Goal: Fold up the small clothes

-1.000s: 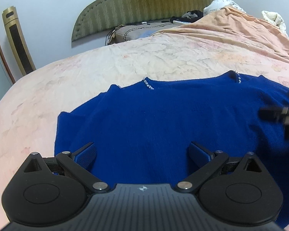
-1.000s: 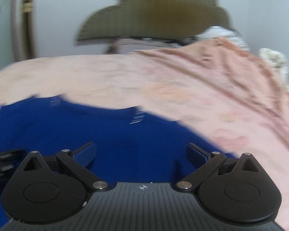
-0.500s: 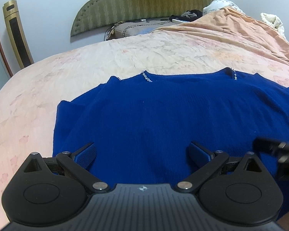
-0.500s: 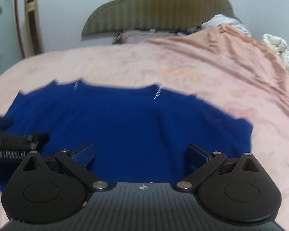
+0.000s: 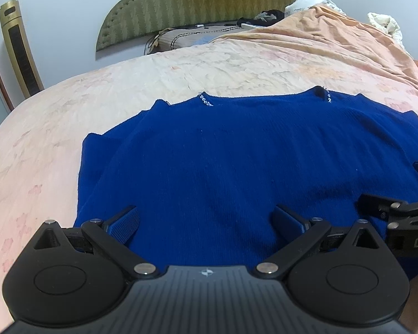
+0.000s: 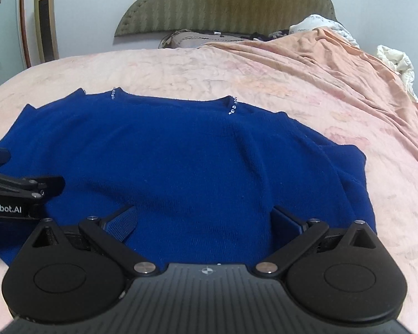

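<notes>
A royal-blue knit top (image 5: 237, 161) (image 6: 181, 161) lies flat on the pink bedsheet, its neckline with small rhinestones away from me. My left gripper (image 5: 206, 220) hovers open over the top's near left part, nothing between its blue pads. My right gripper (image 6: 204, 220) is open too, over the near right part, close to the hem. Each view catches the other gripper at its edge: the right one (image 5: 390, 214) at the right side, the left one (image 6: 19, 192) at the left side.
The pink bedsheet (image 5: 55, 139) (image 6: 376, 194) spreads around the top. An orange blanket (image 5: 334, 39) is bunched at the far right. A green padded headboard (image 5: 197, 2), pillows and a gold standing unit (image 5: 19, 50) stand against the far wall.
Both grippers pulled back toward the near hem and came side by side. The right gripper swung left, so the whole top now fills its view. The top has not moved.
</notes>
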Demonstrator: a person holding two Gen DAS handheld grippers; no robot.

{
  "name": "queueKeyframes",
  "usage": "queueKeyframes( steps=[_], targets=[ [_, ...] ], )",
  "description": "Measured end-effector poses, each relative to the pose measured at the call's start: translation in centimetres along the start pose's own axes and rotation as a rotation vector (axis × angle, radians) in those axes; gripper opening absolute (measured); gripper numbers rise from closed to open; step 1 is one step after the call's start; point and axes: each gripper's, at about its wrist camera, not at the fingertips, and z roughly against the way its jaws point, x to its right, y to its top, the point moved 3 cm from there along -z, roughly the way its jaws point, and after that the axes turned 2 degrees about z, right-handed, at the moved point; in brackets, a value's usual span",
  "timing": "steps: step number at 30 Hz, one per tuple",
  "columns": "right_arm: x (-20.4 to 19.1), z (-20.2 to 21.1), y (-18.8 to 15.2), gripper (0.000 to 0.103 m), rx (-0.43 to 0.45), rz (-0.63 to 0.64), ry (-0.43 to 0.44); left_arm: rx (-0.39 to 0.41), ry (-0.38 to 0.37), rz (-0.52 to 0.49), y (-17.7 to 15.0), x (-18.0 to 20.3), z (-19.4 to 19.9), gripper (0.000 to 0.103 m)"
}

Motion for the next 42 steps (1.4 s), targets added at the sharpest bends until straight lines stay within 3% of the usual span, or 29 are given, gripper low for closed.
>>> queueKeyframes(
  steps=[11,26,42],
  targets=[
    [-0.1,0.7,-1.3,0.103,0.021,-0.026,-0.031,0.006,-0.011,-0.009,-1.1,0.0,0.5,0.103],
    [-1.0,1.7,-2.8,0.103,0.063,-0.054,-0.088,0.089,-0.004,0.006,-2.8,0.1,1.2,0.103],
    [-1.1,1.7,-2.8,0.103,0.066,-0.058,-0.087,0.101,-0.005,0.019,-3.0,0.1,1.3,0.103]
  ],
)
